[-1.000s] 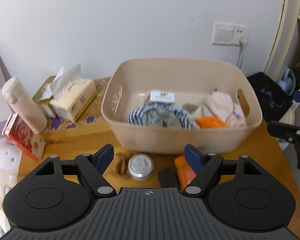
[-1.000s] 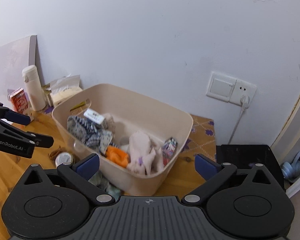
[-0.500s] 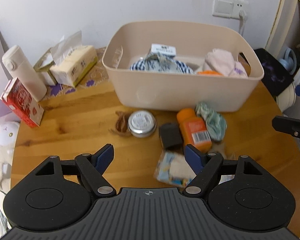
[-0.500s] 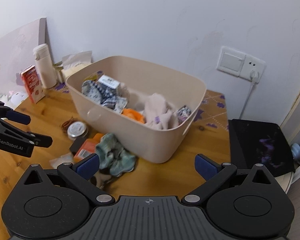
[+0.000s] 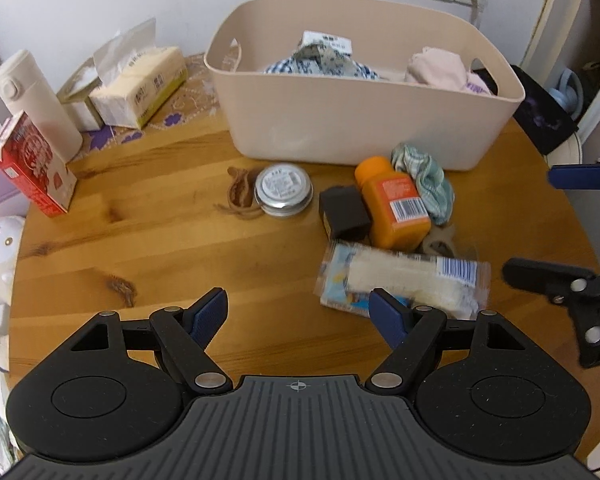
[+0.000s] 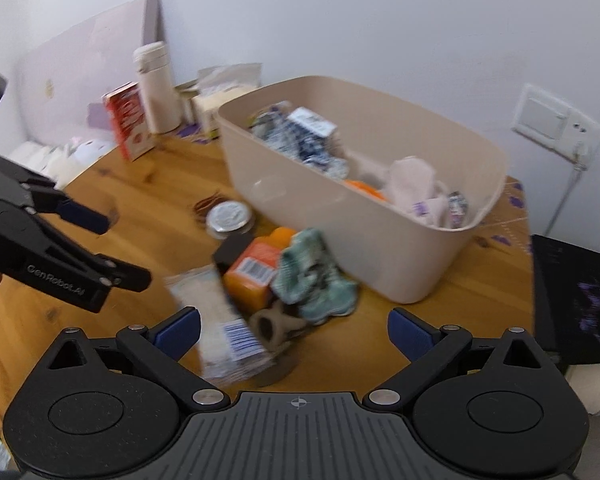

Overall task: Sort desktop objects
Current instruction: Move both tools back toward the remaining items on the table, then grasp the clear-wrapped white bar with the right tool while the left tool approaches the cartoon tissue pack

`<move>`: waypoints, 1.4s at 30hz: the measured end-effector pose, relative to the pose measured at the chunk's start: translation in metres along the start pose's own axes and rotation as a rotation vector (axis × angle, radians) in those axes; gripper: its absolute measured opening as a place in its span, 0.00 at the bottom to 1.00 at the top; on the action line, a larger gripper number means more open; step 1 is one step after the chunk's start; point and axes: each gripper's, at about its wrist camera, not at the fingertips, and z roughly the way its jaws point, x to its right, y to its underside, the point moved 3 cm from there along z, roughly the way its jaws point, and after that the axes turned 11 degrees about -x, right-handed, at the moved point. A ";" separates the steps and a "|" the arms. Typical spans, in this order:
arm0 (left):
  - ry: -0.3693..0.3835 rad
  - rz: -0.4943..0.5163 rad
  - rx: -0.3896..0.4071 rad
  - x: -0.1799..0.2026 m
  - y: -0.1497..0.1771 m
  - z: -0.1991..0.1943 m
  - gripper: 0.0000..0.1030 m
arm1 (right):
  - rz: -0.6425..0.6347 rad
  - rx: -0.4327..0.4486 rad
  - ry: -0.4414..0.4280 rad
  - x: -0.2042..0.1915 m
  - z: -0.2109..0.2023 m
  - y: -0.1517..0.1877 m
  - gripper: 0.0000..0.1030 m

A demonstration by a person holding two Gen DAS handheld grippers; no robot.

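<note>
Beige bin stood at the back of the wooden table, holding cloths. Just before it lay a tin, a black box, an orange bottle, a green cloth and a wrapped snack. Left gripper hung over bare wood, jaws apart and empty. Right gripper hung over the snack, jaws likewise apart, gripping nothing.

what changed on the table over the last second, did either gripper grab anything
Both grippers dipped toward the loose pile in front of the bin, so the orange bottle and snack packet now show. The left gripper and right gripper stayed open and empty. Nothing on the table was moved.
</note>
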 end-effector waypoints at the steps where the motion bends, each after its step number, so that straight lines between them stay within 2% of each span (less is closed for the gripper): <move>1: 0.004 0.008 -0.005 0.000 0.001 0.002 0.77 | -0.008 -0.006 -0.006 -0.004 0.003 0.000 0.96; 10: 0.037 0.076 -0.052 0.007 0.006 0.020 0.77 | -0.061 -0.061 -0.038 -0.025 0.026 -0.006 0.83; 18: 0.067 0.084 -0.084 0.002 0.003 0.037 0.77 | -0.083 -0.115 -0.071 -0.032 0.044 -0.007 0.66; 23: 0.089 0.094 -0.102 0.001 0.003 0.045 0.76 | -0.100 -0.151 -0.085 -0.036 0.054 -0.004 0.60; 25: 0.088 0.095 -0.109 0.000 0.002 0.048 0.77 | -0.104 -0.155 -0.093 -0.037 0.056 -0.004 0.52; 26: 0.096 0.093 -0.112 -0.001 0.002 0.049 0.77 | -0.109 -0.156 -0.090 -0.037 0.056 -0.004 0.43; 27: 0.102 0.090 -0.114 -0.001 0.002 0.050 0.77 | -0.115 -0.160 -0.090 -0.038 0.056 -0.004 0.40; 32: 0.118 0.087 -0.116 0.000 -0.001 0.052 0.77 | -0.114 -0.170 -0.095 -0.039 0.055 -0.003 0.37; 39: 0.133 0.088 -0.130 0.005 -0.002 0.058 0.76 | -0.134 -0.172 -0.105 -0.035 0.055 -0.004 0.41; 42: 0.147 0.090 -0.132 0.008 -0.004 0.060 0.77 | -0.142 -0.180 -0.113 -0.034 0.055 -0.004 0.35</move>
